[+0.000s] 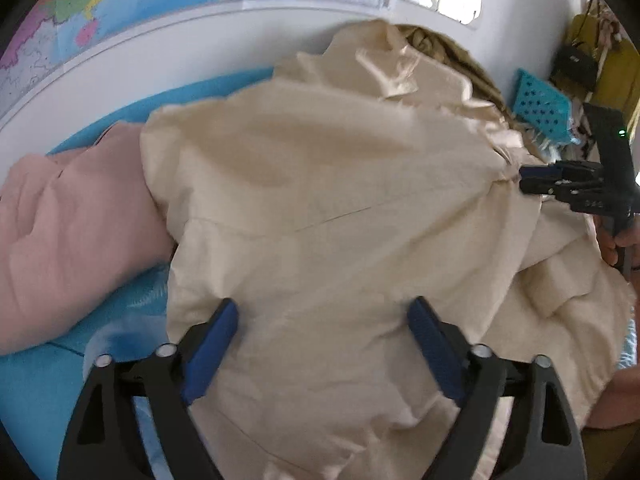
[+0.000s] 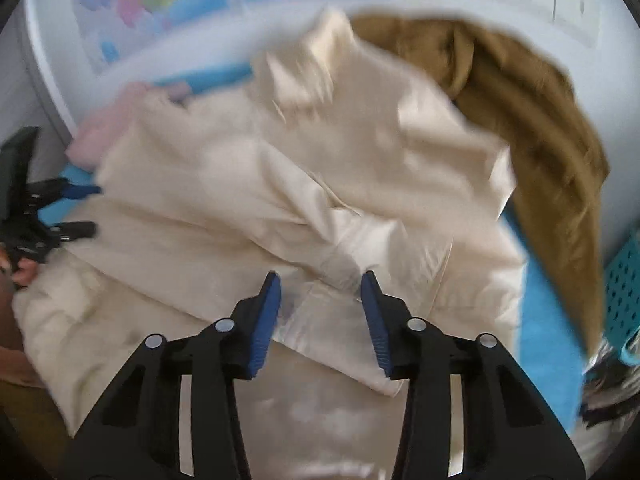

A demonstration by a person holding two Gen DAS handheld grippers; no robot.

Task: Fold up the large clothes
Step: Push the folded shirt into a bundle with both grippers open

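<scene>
A large cream garment (image 1: 320, 200) lies crumpled on a blue surface (image 1: 36, 392); it also fills the right wrist view (image 2: 280, 184). My left gripper (image 1: 322, 312) is open, its blue-padded fingers spread over the cloth near the lower edge. It shows at the left of the right wrist view (image 2: 94, 208), open beside the garment's edge. My right gripper (image 2: 320, 280) is open above a folded seam of the garment. In the left wrist view it (image 1: 524, 180) sits at the garment's right edge, jaws close together at the cloth.
A pink garment (image 1: 68, 232) lies left of the cream one. A tan garment (image 2: 532, 112) lies behind it at the right. A teal perforated basket (image 1: 540, 104) stands at the far right. A world map (image 1: 120, 0) hangs on the white wall behind.
</scene>
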